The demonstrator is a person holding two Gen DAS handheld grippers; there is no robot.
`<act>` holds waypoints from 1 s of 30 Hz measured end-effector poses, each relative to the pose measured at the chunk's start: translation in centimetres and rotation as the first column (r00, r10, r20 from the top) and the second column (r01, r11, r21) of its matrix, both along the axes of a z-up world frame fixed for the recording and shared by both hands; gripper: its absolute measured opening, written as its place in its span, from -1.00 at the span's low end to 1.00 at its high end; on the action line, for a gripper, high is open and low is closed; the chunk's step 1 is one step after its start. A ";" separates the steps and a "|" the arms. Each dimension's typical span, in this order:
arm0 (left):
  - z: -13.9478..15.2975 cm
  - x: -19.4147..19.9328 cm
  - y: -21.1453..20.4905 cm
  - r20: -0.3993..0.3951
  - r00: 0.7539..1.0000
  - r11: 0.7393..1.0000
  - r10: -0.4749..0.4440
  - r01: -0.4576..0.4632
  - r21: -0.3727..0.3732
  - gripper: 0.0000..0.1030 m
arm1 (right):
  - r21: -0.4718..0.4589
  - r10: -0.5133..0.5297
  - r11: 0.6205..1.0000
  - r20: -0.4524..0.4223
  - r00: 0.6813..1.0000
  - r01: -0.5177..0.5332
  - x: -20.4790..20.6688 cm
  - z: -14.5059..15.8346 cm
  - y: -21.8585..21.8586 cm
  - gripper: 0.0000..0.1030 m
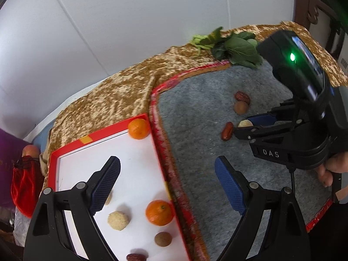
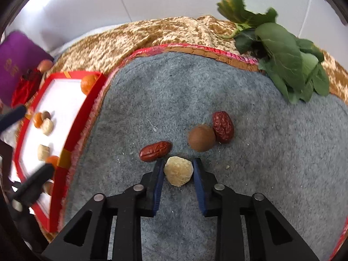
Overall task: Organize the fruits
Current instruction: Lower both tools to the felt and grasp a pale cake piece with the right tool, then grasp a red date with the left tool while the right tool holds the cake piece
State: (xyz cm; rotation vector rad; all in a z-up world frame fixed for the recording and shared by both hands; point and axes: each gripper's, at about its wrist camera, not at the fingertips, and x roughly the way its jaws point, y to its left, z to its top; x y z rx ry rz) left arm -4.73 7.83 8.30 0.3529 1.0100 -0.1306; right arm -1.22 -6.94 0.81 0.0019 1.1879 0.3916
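Left wrist view: left gripper [image 1: 167,187], pitched down, blue pads spread wide and empty, straddling the right rim of the red-edged white tray [image 1: 139,165]; its fingers hide part of a pale piece.

Right wrist view: right gripper [image 2: 178,171], pitched steeply down, pads clamped on a pale crumbly round fruit [image 2: 178,170] on the grey felt mat [image 2: 271,163], near a glossy red date [image 2: 154,151].

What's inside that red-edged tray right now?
In the red-edged tray: two oranges, a pale cake, a brown round fruit and a red date. The left claw covers part of another pale piece.
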 end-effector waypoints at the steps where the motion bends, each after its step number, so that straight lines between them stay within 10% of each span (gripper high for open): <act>1: -0.2 0.2 -0.6 -0.008 1.000 1.000 -0.019 0.019 -0.005 0.73 | 0.005 -0.018 1.000 -0.003 1.000 0.018 0.1 0.1 -0.6 -0.49; 16: -4.8 4.3 -5.8 -0.128 0.978 0.986 -0.164 0.159 -0.045 0.70 | 0.258 -0.273 0.927 -0.037 0.961 0.273 0.6 2.8 -10.5 -0.48; 30: -6.5 4.6 -6.5 -0.172 0.958 0.972 -0.230 0.218 -0.082 -0.46 | 0.253 -0.253 0.932 -0.059 0.966 0.260 0.9 1.9 -8.6 -0.48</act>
